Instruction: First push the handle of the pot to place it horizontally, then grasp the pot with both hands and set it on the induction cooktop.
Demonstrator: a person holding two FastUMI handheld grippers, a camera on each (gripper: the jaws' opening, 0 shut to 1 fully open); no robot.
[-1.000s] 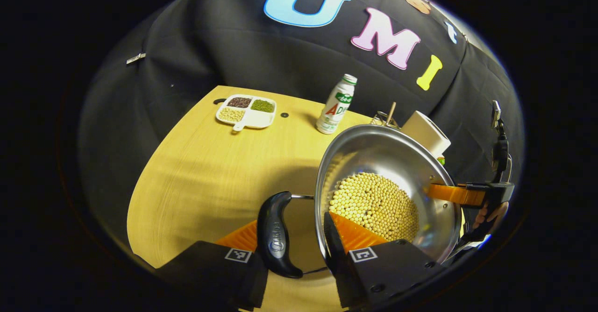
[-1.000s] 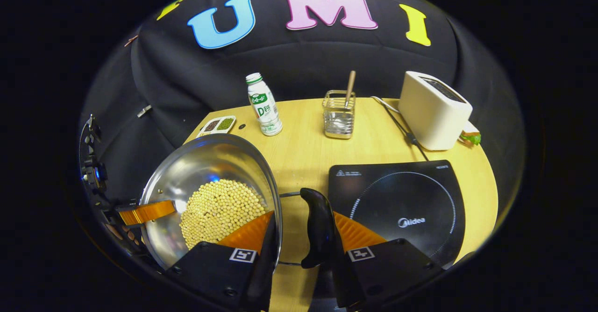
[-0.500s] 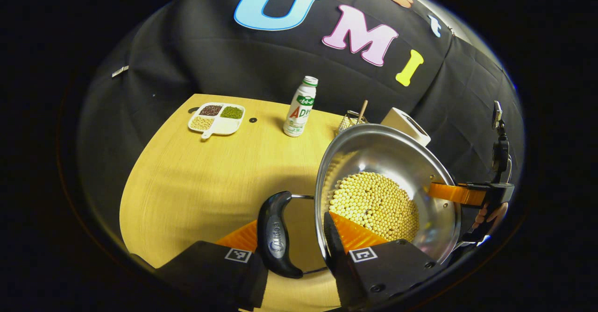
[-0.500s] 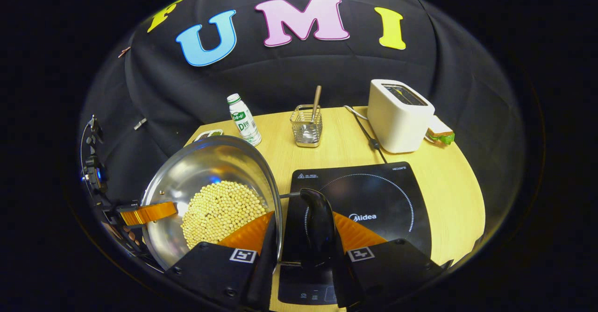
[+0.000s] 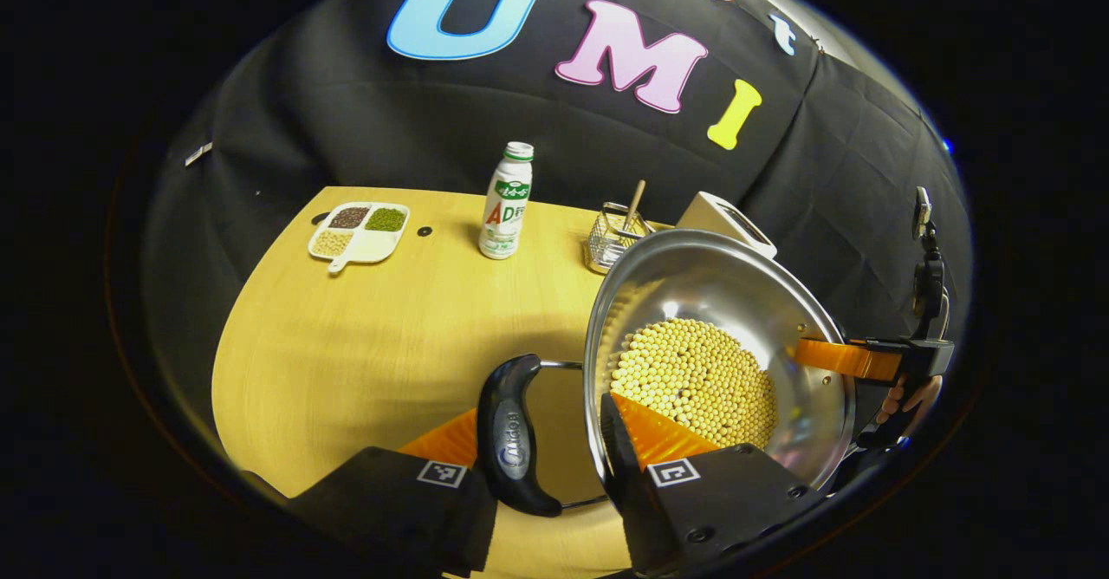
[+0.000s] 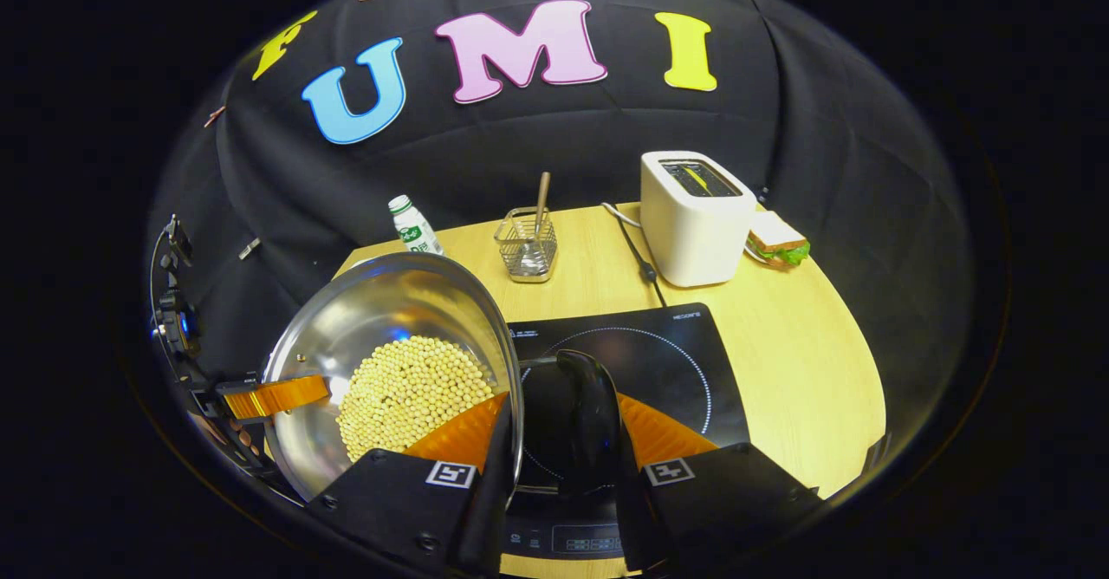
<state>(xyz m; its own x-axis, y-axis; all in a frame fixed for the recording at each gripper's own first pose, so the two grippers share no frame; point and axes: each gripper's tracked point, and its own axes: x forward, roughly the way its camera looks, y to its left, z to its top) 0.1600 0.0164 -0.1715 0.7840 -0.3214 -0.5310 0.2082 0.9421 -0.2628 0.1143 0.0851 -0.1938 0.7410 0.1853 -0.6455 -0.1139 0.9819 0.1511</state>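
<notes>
A steel pot (image 5: 719,293) filled with pale beans (image 5: 693,380) hangs in the air between both grippers. My left gripper (image 5: 546,423) is shut across the pot's rim and its black left handle (image 5: 511,436), with one orange finger inside the pot. My right gripper (image 6: 561,414) is shut the same way on the black right handle (image 6: 589,419). The pot (image 6: 381,310) is to the left in the right gripper view, and the black induction cooktop (image 6: 667,358) lies under the right handle. Each view shows the other gripper's orange finger at the pot's far rim.
On the round wooden table (image 5: 372,336) stand a divided dish of beans (image 5: 357,230), a drink bottle (image 5: 505,202) and a wire holder with a stick (image 6: 527,241). A white toaster (image 6: 693,215) with its cord (image 6: 632,250) and a sandwich (image 6: 777,239) sit behind the cooktop.
Both grippers have carried the pot to the right. The cooktop has slid left in the right gripper view and now lies under the right handle and the pot's edge.
</notes>
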